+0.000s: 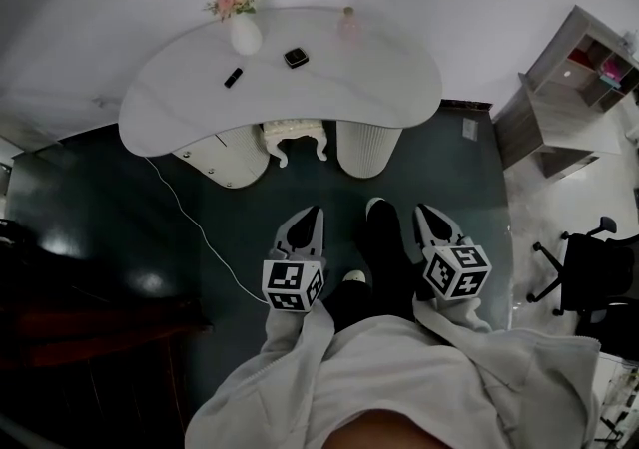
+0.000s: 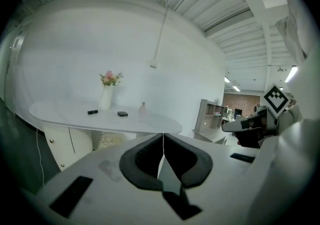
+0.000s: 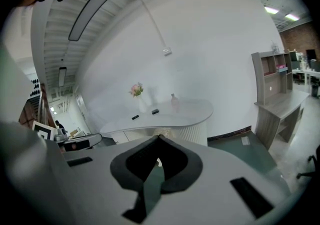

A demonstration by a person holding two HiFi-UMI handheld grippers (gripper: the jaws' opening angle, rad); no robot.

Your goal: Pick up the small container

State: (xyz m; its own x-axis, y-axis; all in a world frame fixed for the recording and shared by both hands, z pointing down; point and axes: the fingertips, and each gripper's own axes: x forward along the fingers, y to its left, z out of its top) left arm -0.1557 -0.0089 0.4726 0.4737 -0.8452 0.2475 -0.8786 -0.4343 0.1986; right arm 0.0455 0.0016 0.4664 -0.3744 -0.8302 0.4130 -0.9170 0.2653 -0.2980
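White counter [image 1: 379, 78] stands across the dark green floor [image 1: 120, 208], well apart from both of my grippers. The small container [image 1: 296, 58], dark and square, sits near the counter's middle, a little towards the far edge. A vase [image 1: 245, 35] of pink flowers stands to its left at the far edge, with a short black bar [image 1: 233, 78] just in front of it. A pale pink bottle [image 1: 348, 26] is to the container's right, at the far edge. My left gripper [image 1: 310, 213] has its jaws pressed together with nothing between them. My right gripper [image 1: 424, 210] also has its tips meeting, empty. Both point towards the counter from beside the person's legs.
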